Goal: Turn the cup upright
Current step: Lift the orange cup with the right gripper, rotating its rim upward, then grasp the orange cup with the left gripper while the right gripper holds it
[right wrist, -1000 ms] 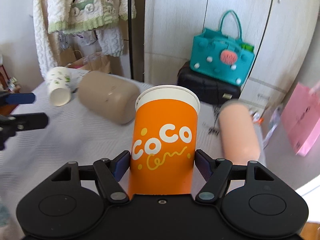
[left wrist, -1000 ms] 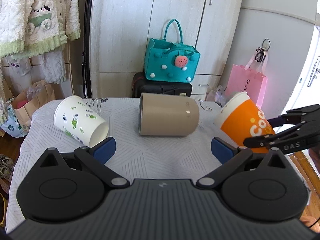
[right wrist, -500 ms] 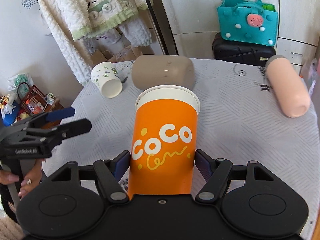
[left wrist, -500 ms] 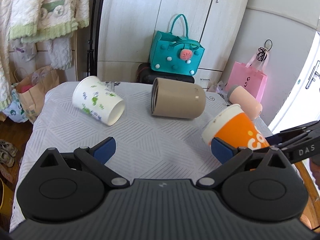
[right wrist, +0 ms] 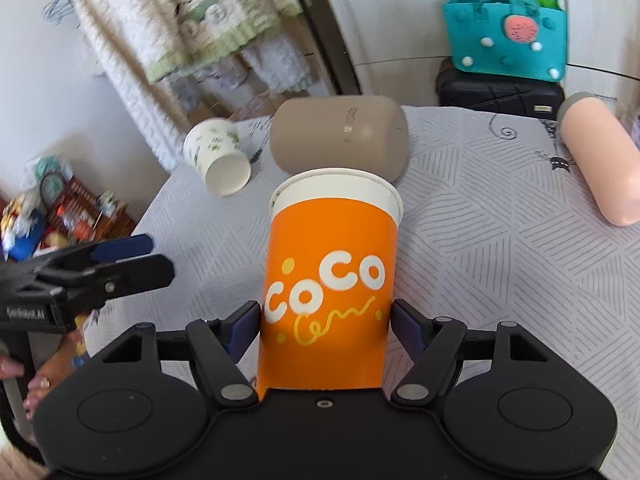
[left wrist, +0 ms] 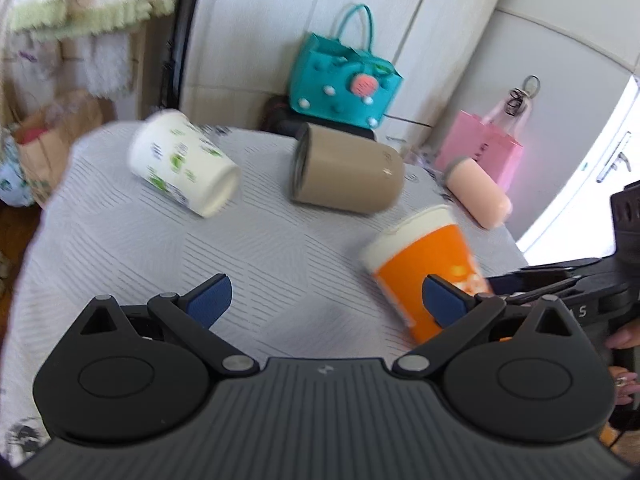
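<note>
1. Your right claw (right wrist: 324, 328) is clamped on the orange cup (right wrist: 328, 276), blue pads pressed against both sides of its lower body.
2. In the right wrist view the cup points away from the claw, white rim at the far end, "COCO" lettering facing the camera.
3. In the left wrist view that same orange cup (left wrist: 424, 268) is at the right of the table (left wrist: 260, 248), leaning with its rim up and to the left; whether its base touches the cloth is hidden behind your left claw's finger.
4. Your left claw (left wrist: 326, 296) is spread wide and holds nothing, hovering over the near side of the table.
5. In the right wrist view the left claw (right wrist: 132, 258) sits to the left of the cup, well apart from it.
6. The white paper cup (left wrist: 184, 168) with green print lies on its side at the far left of the table.
7. The beige tumbler (left wrist: 344, 174) lies on its side in the far middle, just beyond the orange cup's rim in the right wrist view.
8. The peach bottle (left wrist: 478, 190) lies on its side at the far right edge.
9. A teal bag (left wrist: 344, 84) sits beyond the table; the left wrist view is blurred.
</note>
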`<state>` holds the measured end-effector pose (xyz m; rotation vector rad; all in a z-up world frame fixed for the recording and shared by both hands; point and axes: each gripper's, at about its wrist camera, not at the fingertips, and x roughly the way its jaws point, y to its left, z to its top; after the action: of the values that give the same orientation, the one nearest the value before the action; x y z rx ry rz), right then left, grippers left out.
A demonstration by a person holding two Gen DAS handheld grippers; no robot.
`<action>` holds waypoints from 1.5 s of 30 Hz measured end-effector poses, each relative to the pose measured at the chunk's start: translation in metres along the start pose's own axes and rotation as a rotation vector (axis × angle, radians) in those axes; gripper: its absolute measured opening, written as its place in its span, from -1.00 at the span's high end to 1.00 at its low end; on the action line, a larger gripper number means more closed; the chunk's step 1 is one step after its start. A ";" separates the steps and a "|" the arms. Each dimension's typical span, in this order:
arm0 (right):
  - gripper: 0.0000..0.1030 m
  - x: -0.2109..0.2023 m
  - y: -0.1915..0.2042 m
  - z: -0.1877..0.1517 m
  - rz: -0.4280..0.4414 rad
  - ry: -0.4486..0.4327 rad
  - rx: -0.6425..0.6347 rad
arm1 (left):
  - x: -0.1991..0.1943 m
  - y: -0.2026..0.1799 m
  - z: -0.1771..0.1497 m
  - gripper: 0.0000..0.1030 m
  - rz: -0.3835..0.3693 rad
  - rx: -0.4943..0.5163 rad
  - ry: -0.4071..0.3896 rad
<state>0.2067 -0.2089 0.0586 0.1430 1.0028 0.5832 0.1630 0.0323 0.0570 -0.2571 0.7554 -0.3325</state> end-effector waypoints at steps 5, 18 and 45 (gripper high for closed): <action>-0.73 -0.011 -0.007 -0.007 0.070 0.003 -0.047 | 0.020 -0.012 -0.001 -1.00 -0.083 -0.027 0.062; -0.78 -0.016 -0.003 -0.001 0.131 0.080 -0.276 | 0.075 -0.031 0.000 -0.97 -0.278 -0.194 0.203; -0.53 -0.033 0.018 -0.017 0.027 -0.136 -0.383 | 0.030 -0.047 0.001 -0.37 -0.290 0.079 -0.027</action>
<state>0.1719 -0.2133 0.0810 -0.1414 0.7434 0.7692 0.1748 -0.0218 0.0555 -0.2964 0.6768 -0.6308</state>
